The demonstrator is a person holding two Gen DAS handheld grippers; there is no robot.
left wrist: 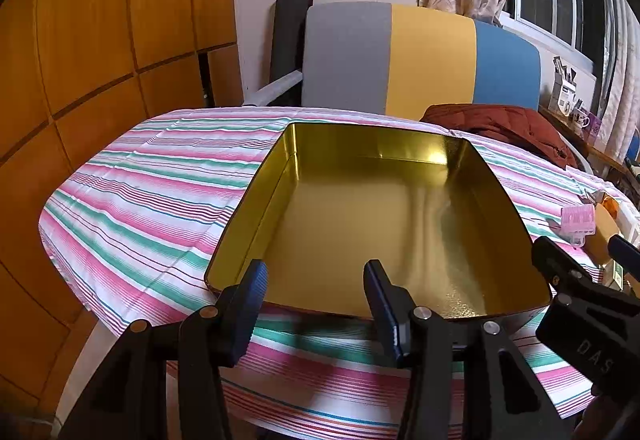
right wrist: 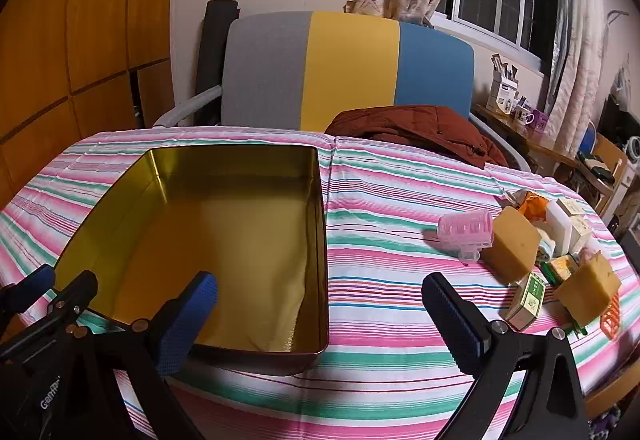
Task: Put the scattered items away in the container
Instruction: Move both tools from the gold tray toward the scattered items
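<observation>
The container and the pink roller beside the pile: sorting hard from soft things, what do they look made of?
The container looks like thin sheet metal, gold-lacquered inside: it mirrors light. The pink roller seems to be translucent moulded plastic, with open ribs.

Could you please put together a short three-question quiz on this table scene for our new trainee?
1. True or false: the gold tin already holds items.
2. Which lies nearest the tin: A the pink hair roller, B the orange basket, C the green box?
3. Is anything between the fingers of the right gripper?

Key: 1 false, it is empty. 2 A. 3 No, it is open and empty.
</observation>
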